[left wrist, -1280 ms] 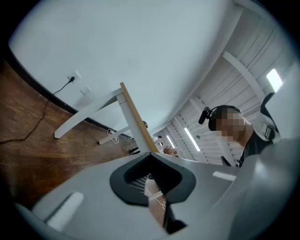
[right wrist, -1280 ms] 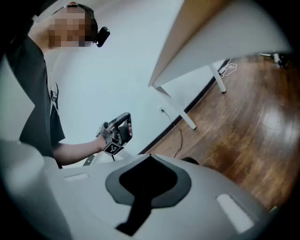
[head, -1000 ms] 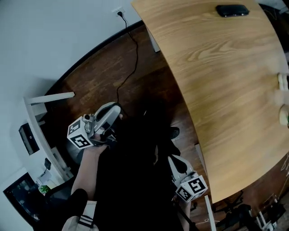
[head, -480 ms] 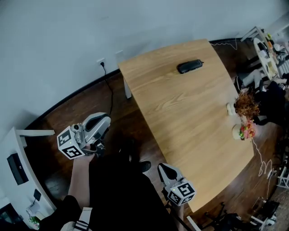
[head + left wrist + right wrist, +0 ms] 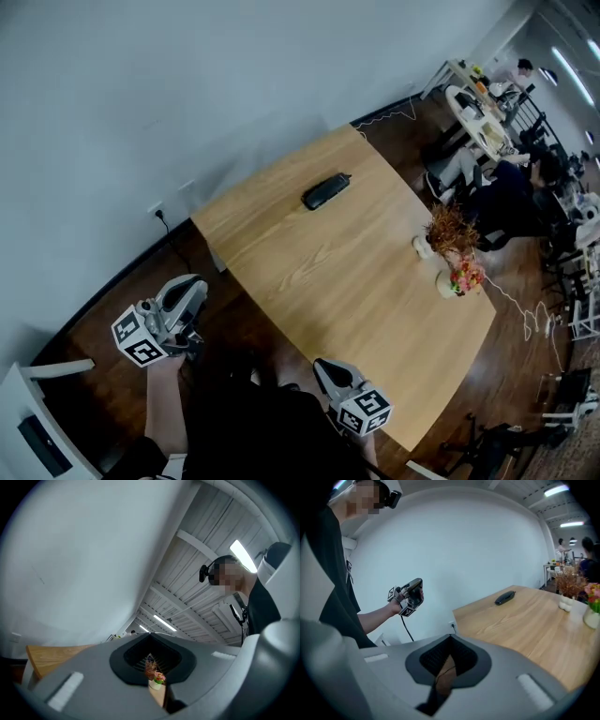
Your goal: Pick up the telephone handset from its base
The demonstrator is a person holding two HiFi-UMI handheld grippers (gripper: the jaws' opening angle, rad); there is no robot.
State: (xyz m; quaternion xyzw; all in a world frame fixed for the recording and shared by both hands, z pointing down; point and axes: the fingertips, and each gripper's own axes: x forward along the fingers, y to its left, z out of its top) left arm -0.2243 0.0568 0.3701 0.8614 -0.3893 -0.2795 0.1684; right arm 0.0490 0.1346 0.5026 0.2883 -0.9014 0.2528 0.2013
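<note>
The black telephone (image 5: pixel 326 190) lies on the far part of the wooden table (image 5: pixel 356 281), handset on its base; the right gripper view has the telephone (image 5: pixel 505 597) small and distant. My left gripper (image 5: pixel 190 289) is held up left of the table, off its near corner, far from the phone. Its jaws are shut and hold nothing. My right gripper (image 5: pixel 325 367) hangs by the table's near edge, jaws together and empty. In the left gripper view the left gripper (image 5: pixel 152 654) points upward at wall and ceiling.
Dried flowers (image 5: pixel 452 229) and a small vase of pink flowers (image 5: pixel 463 277) stand near the table's right edge. A wall socket and black cable (image 5: pixel 161 217) are on the wall at left. People sit at desks (image 5: pixel 487 122) at the back right.
Both grippers have risen and stayed shut. The head view has swung up from the floor, so the whole table, the flowers and the far room now show.
</note>
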